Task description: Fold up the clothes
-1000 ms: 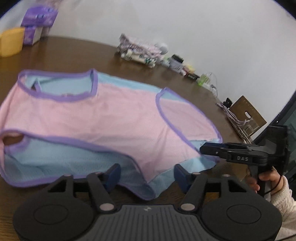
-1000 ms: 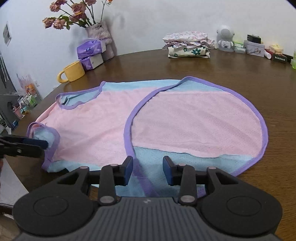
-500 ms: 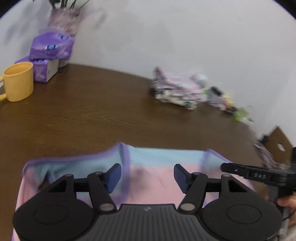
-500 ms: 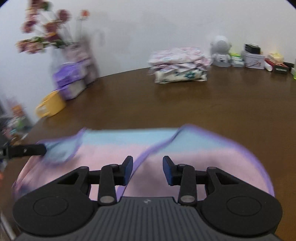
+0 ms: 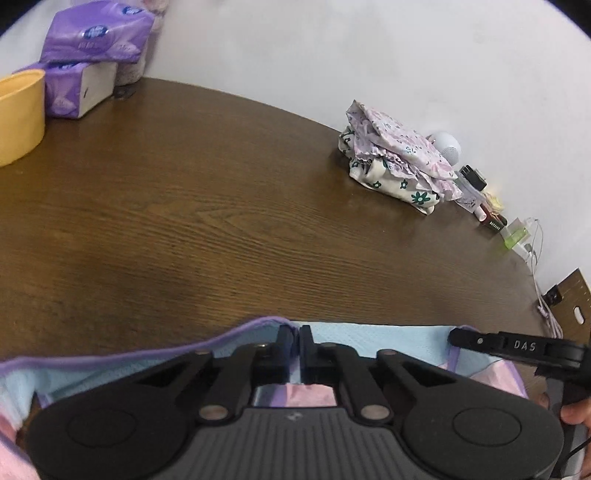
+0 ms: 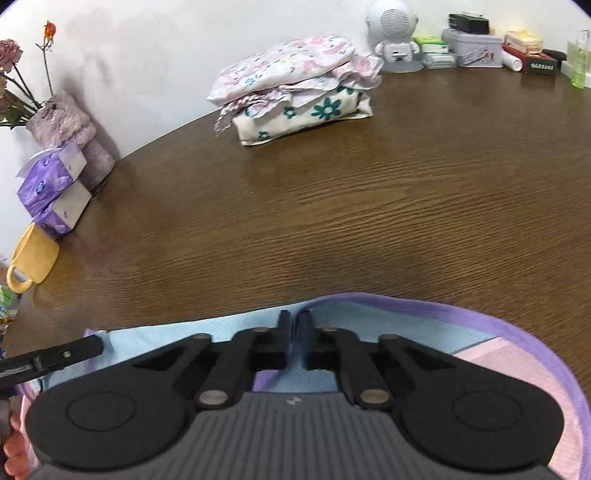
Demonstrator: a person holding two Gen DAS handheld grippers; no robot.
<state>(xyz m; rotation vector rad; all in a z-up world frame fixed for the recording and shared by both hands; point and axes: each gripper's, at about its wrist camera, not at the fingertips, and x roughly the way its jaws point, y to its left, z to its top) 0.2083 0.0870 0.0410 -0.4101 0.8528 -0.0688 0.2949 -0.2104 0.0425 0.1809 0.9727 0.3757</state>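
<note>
Pink-and-blue mesh garment (image 5: 388, 338) with purple binding lies at the near edge of the counter (image 5: 229, 229), mostly under both cameras.

Left tongs (image 5: 299, 345): jaws together, blue cloth at the garment's far edge caught between the pads. Right tongs (image 6: 294, 336): jaws likewise together, clamped on the blue panel just beside the purple binding. Each pair also shows from the side in the other's view, so both sit along the same far edge of the garment, near one another.

Judgement: a two-point hold on one edge keeps that edge straight and taut, so it can be carried over as a single line for a fold. The broad bare stretch of counter beyond the garment gives room to lay it out.

Finished pieces look parked out of the way: the folded stack (image 6: 295, 88) sits at the far edge by the wall, well apart from the garment.

Count:
- garments in work: one
- folded stack: one, at least two pieces in it; exact number cannot be told
- tongs: two
- yellow mug (image 6: 31, 258): one, far left edge
- purple tissue packs (image 5: 98, 35): two, stacked, just beside the mug
- vase of dried flowers (image 6: 64, 122): one
- white round speaker figure (image 6: 395, 33): one
- small boxes and tins at the far right corner: several, not countable
</note>
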